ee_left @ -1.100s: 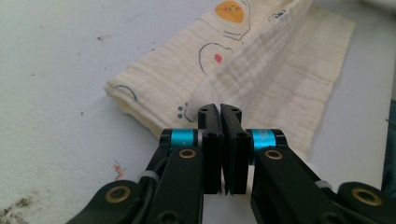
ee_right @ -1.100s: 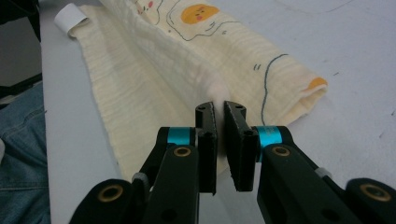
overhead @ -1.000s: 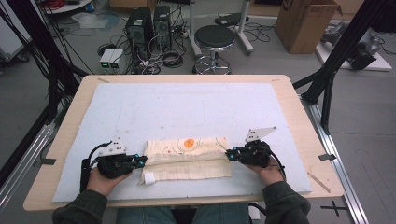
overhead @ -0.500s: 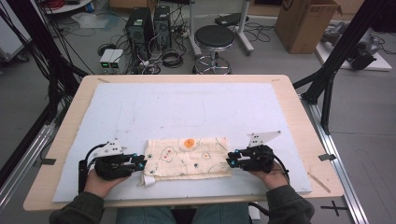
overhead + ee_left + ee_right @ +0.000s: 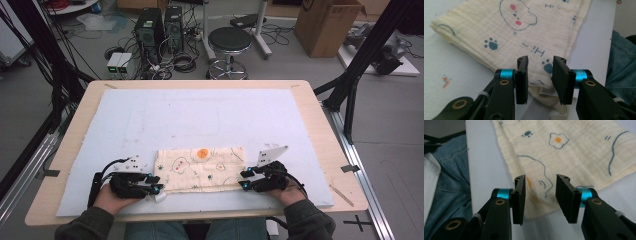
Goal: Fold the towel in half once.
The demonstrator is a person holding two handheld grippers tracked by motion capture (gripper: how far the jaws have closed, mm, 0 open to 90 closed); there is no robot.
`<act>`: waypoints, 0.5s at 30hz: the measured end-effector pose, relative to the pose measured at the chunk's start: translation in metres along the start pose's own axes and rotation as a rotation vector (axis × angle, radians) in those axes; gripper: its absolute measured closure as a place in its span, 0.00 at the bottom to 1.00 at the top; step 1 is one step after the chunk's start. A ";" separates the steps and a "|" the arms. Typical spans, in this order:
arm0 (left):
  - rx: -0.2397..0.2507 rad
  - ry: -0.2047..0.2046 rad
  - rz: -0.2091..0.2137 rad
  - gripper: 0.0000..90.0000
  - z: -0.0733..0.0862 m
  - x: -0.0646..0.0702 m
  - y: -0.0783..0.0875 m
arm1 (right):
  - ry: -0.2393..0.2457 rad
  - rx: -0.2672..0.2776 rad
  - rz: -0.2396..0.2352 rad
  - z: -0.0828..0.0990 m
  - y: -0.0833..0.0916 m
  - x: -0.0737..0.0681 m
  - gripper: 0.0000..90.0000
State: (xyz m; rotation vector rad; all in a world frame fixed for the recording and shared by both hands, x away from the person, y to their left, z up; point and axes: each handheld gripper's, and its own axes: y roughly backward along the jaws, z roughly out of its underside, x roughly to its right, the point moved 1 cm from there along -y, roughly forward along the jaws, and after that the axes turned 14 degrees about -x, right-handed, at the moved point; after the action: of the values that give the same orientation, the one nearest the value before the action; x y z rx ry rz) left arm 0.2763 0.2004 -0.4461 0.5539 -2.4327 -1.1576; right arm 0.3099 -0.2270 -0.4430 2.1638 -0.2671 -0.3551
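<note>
A cream muslin cloth (image 5: 202, 167) printed with small animals and a fried egg lies folded and flat on the white mat (image 5: 200, 115), near the table's front edge. My left gripper (image 5: 154, 186) sits at its near left corner and my right gripper (image 5: 243, 180) at its near right corner. Both pairs of jaws have just been opening. In the left gripper view the cloth (image 5: 524, 32) corner lies under the left gripper (image 5: 540, 60), whose pads stand apart and off it. In the right gripper view the right gripper (image 5: 540, 178) also stands open over the cloth (image 5: 574, 152) edge.
The mat covers most of the wooden table (image 5: 320, 125). The person's jeans (image 5: 621, 62) are right behind the front edge. Beyond the table stand a stool (image 5: 230, 40), computer towers (image 5: 150, 25) and a cardboard box (image 5: 330, 25).
Both grippers' jaws have gone from shut on the cloth's near corners to open, letting it go. The cloth has settled flat and the hands have drawn slightly toward the front edge.
</note>
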 end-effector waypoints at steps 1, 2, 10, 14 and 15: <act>-0.001 0.002 -0.002 0.74 0.000 -0.001 0.000 | 0.002 -0.011 0.005 0.000 -0.001 0.000 0.68; -0.001 0.006 -0.001 0.74 0.000 -0.001 0.000 | 0.003 -0.018 0.008 0.000 -0.002 0.000 0.69; -0.001 0.011 -0.024 0.84 0.001 -0.002 0.000 | -0.003 -0.020 0.007 0.001 -0.002 0.002 0.87; 0.006 0.013 -0.032 0.90 0.000 -0.002 0.000 | 0.002 -0.011 0.009 -0.001 0.001 0.001 0.89; 0.011 0.014 -0.034 0.92 0.000 -0.002 0.000 | 0.002 -0.005 0.012 -0.001 0.002 0.000 0.90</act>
State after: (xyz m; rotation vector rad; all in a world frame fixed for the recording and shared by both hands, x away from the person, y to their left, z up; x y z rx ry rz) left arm 0.2774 0.2018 -0.4463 0.6068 -2.4284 -1.1502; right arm 0.3105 -0.2270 -0.4408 2.1563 -0.2776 -0.3467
